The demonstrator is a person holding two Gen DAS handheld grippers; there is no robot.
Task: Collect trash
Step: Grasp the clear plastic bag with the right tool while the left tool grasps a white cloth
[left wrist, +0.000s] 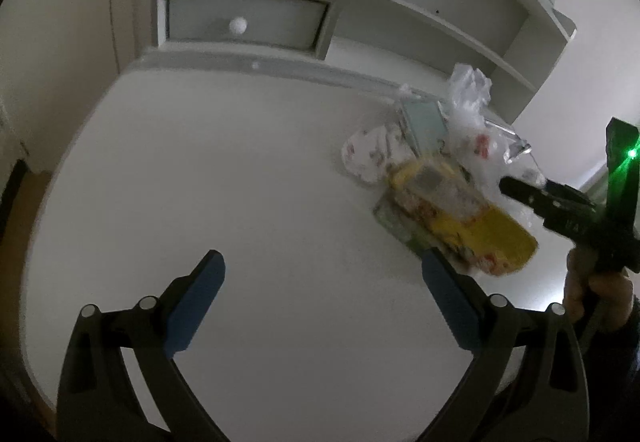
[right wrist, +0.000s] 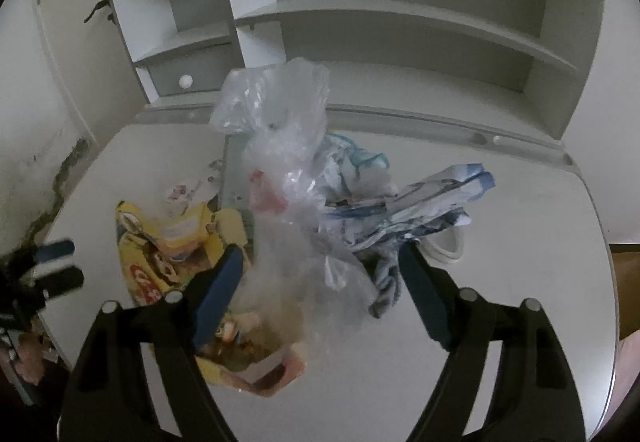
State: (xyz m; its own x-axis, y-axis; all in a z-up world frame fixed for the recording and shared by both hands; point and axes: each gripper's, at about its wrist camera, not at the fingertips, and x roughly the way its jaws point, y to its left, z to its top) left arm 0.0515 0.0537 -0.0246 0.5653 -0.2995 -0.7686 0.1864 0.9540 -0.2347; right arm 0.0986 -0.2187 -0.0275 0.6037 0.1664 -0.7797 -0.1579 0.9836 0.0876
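A heap of trash lies on the white desk. It holds a yellow snack wrapper, a clear plastic bag, a flowered white wrapper, a pale green box and blue-and-white crumpled packaging. My left gripper is open and empty above bare desk, left of the heap; its right finger is near the yellow wrapper. My right gripper is open, with the clear bag between its fingers, not clamped. It also shows in the left wrist view.
A white shelf unit with a small drawer stands at the back of the desk. A stained wall is to the left. The desk's rounded front edge runs at the right.
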